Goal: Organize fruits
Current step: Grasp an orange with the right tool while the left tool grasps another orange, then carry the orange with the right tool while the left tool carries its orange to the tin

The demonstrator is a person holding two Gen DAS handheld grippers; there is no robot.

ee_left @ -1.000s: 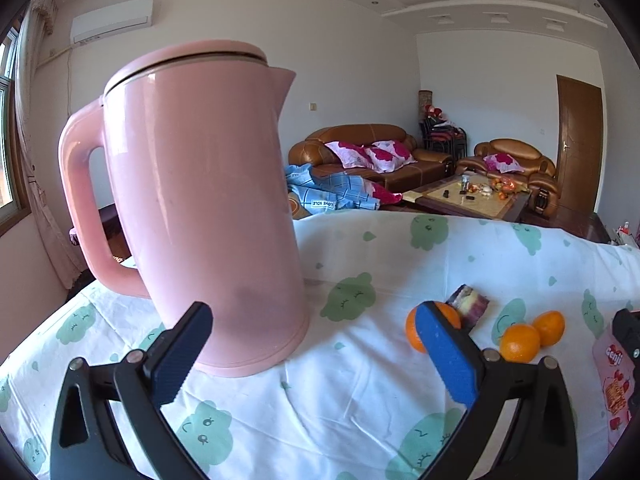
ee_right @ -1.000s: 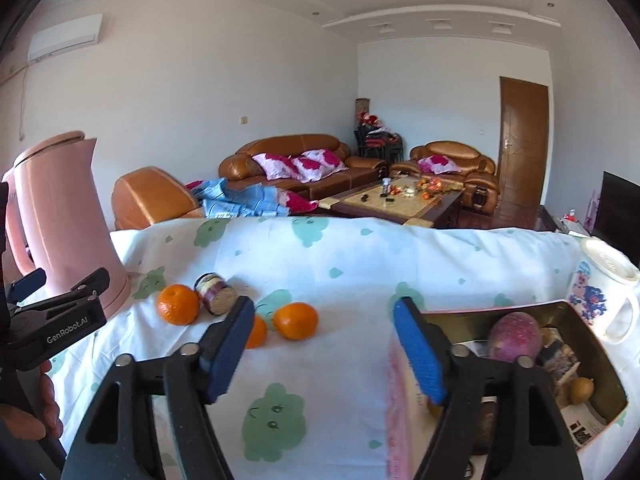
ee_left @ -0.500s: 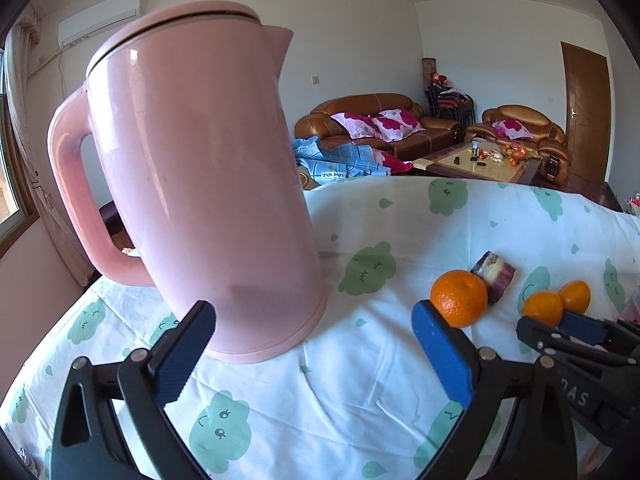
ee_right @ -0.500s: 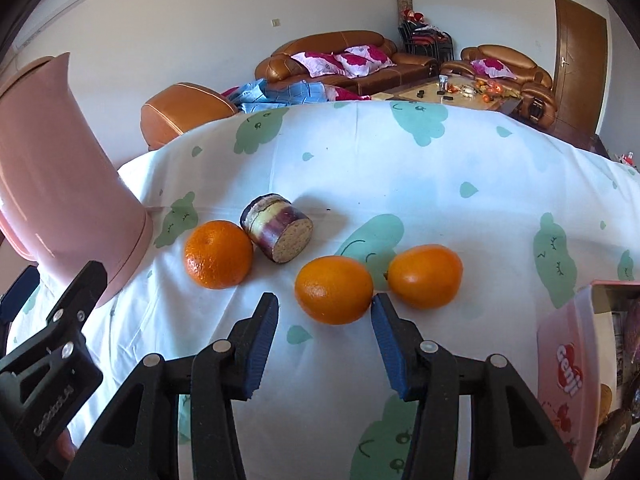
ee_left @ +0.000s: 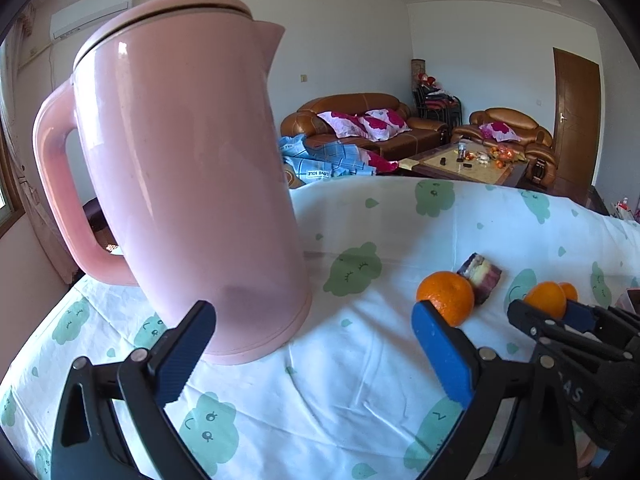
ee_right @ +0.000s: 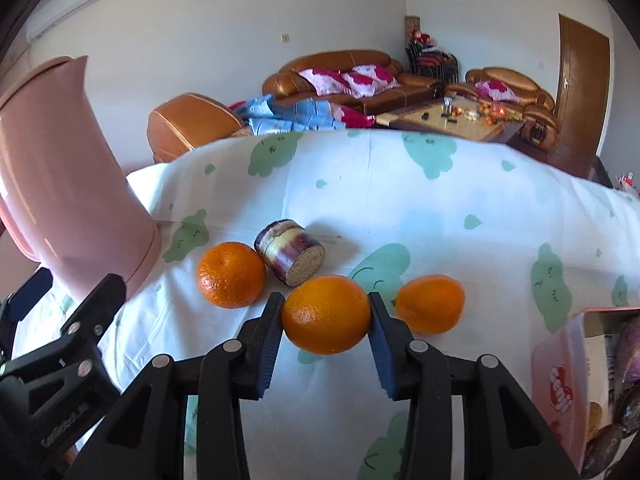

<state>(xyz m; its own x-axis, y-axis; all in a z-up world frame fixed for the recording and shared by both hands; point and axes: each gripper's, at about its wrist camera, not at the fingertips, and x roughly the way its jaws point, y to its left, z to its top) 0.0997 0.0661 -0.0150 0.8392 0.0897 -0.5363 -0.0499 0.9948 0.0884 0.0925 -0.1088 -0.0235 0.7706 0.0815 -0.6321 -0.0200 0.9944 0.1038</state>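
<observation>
Three oranges lie on the white cloth with green prints. My right gripper (ee_right: 326, 318) is shut on the middle orange (ee_right: 326, 314), its blue pads touching both sides. A second orange (ee_right: 231, 274) lies to its left, a third orange (ee_right: 431, 303) to its right. A short purple sugarcane piece (ee_right: 290, 251) lies just behind them. My left gripper (ee_left: 314, 334) is open and empty, low over the cloth in front of the pink kettle (ee_left: 188, 184). In the left wrist view the left orange (ee_left: 445, 297) and the right gripper (ee_left: 560, 320) show at right.
A pink tin box (ee_right: 592, 384) holding dark fruits stands at the right edge. The tall pink kettle (ee_right: 60, 196) stands at the table's left. Sofas and a coffee table lie beyond the table's far edge.
My right gripper moved forward and down to the middle orange and closed on it. My left gripper shifted slightly and stays open by the kettle.
</observation>
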